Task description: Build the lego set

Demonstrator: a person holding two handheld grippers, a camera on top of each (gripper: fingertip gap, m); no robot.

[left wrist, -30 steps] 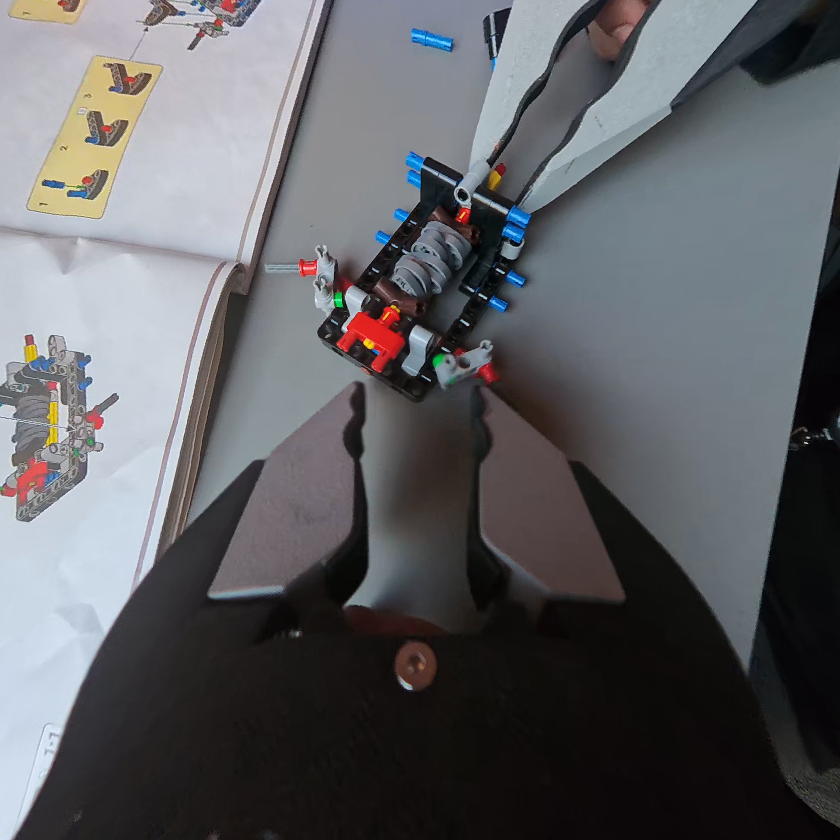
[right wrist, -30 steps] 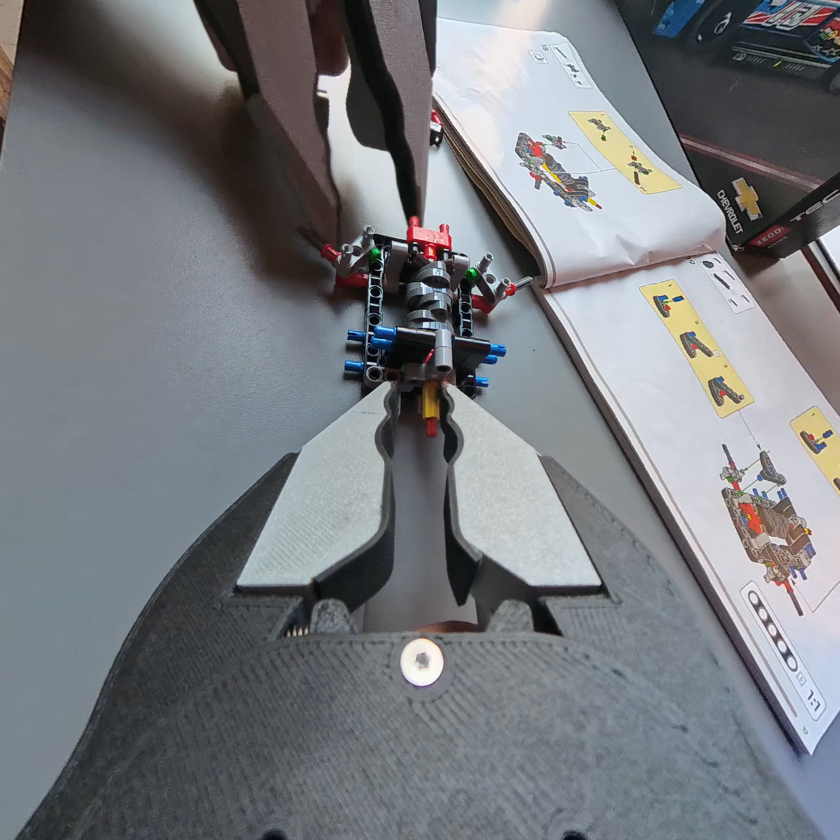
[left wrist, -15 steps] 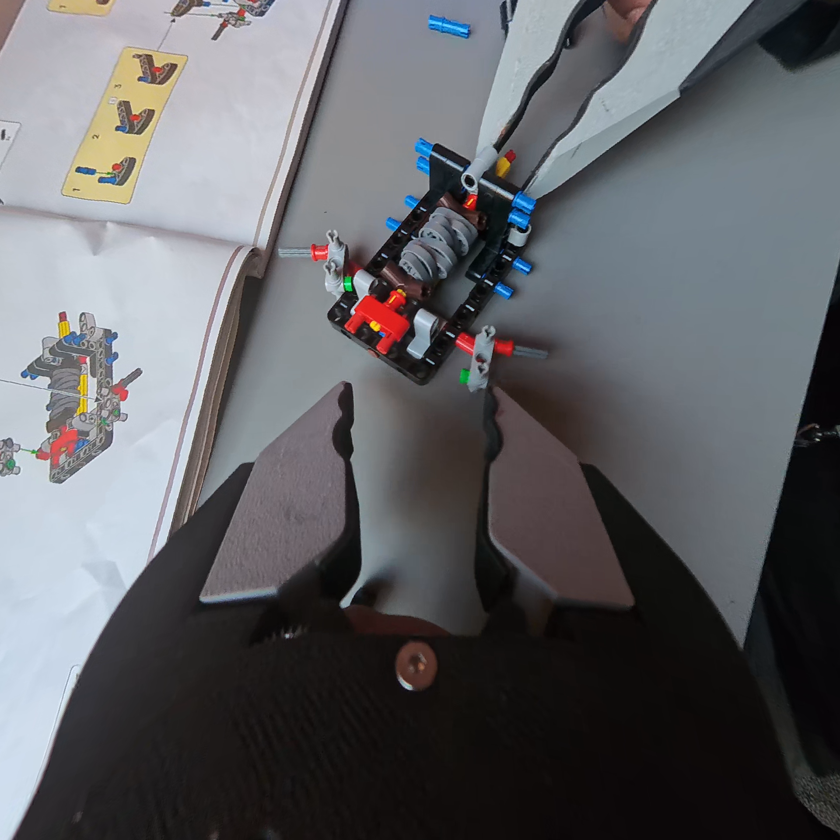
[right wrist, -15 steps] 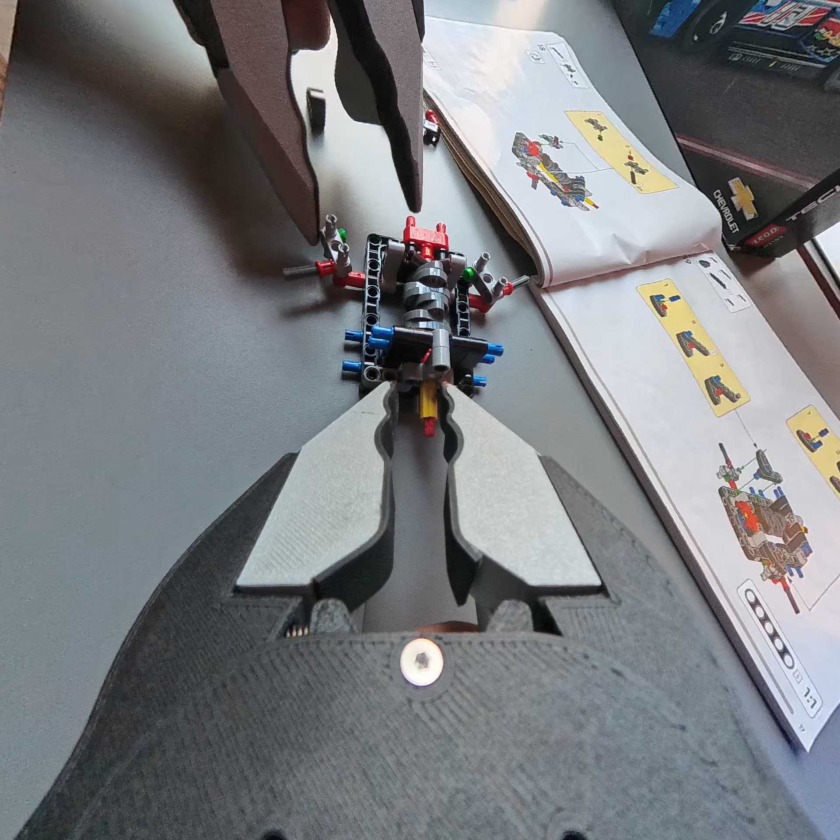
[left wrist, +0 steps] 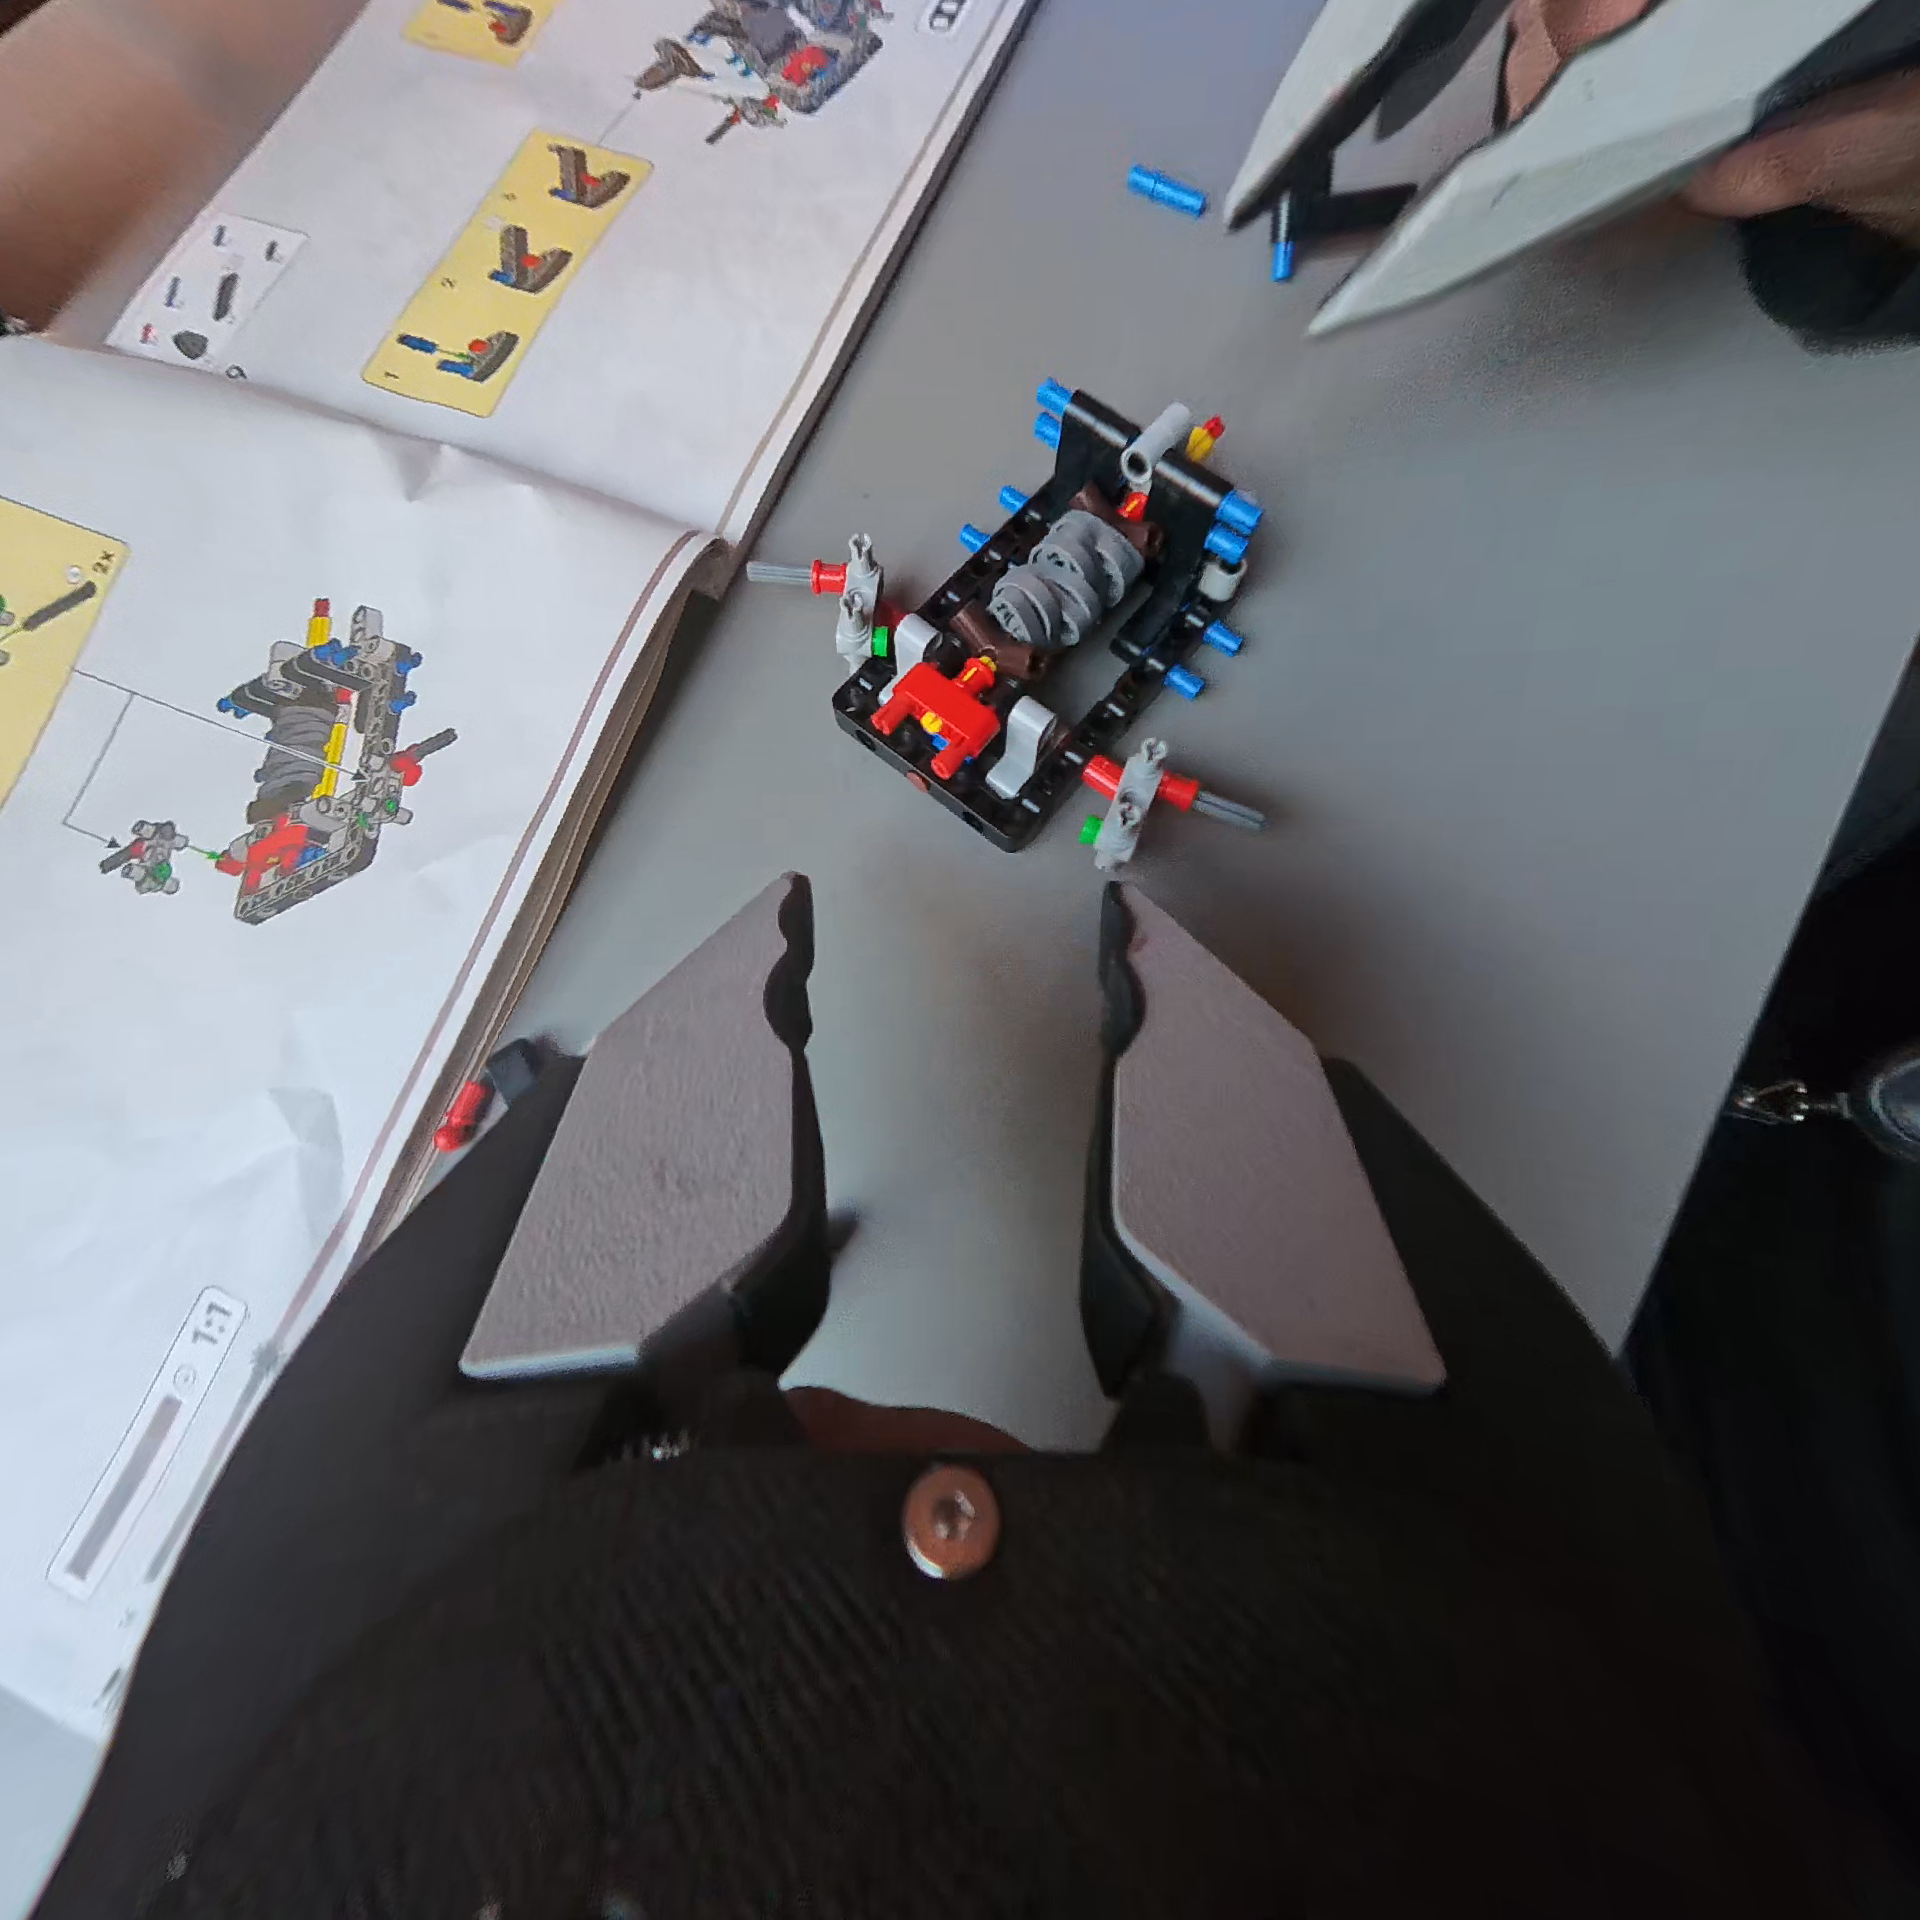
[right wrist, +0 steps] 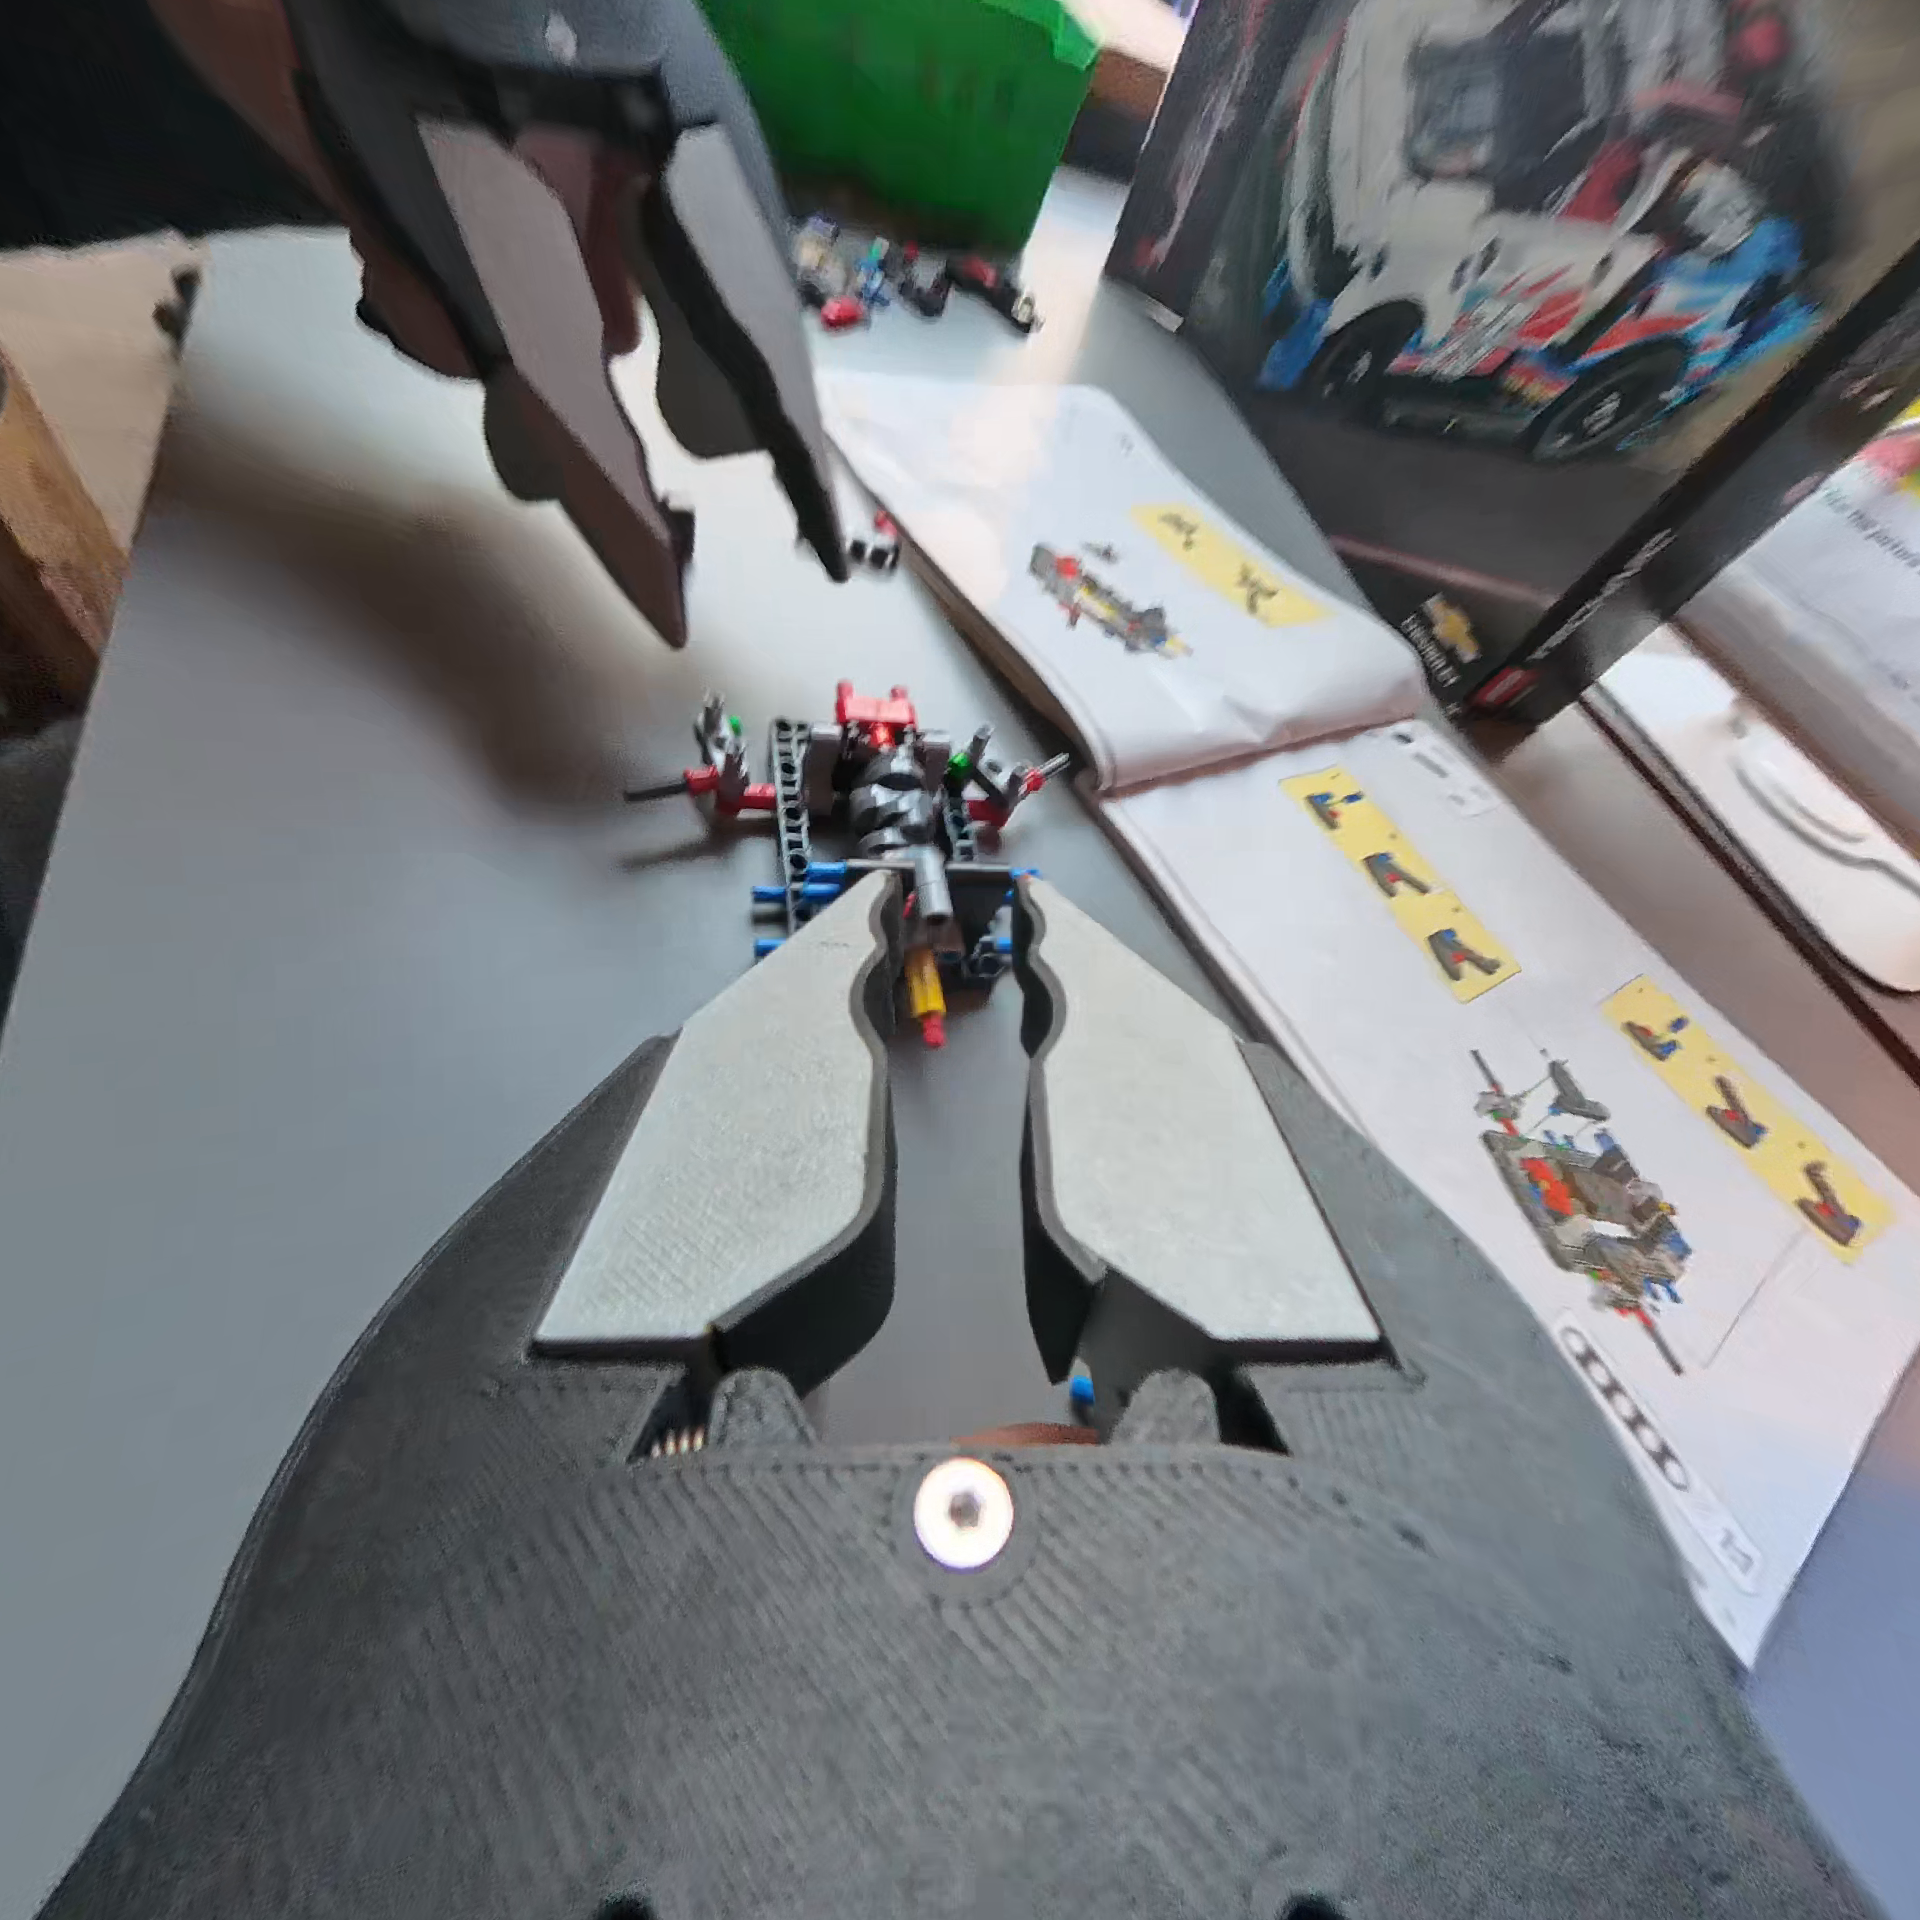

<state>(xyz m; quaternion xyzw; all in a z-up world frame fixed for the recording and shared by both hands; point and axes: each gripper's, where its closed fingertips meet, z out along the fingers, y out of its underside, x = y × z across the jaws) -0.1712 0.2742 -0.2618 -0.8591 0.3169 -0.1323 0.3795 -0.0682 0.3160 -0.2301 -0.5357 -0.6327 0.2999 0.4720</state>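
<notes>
Grippers, left (left wrist: 951, 894) and right (right wrist: 951, 883), both parted and empty above the black-framed Lego chassis (left wrist: 1039, 634) mid-tabletop (left wrist: 1455, 727); likely next: fetching another piece.

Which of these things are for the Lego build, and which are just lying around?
For the build:
- chassis
- booklet
- blue pin
- loose parts
- left gripper
- right gripper

Lying about:
- set box
- green bin

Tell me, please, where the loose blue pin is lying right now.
In the left wrist view the loose blue pin lies on the grey table at top, beyond the lego assembly, just left of the right gripper.
</notes>
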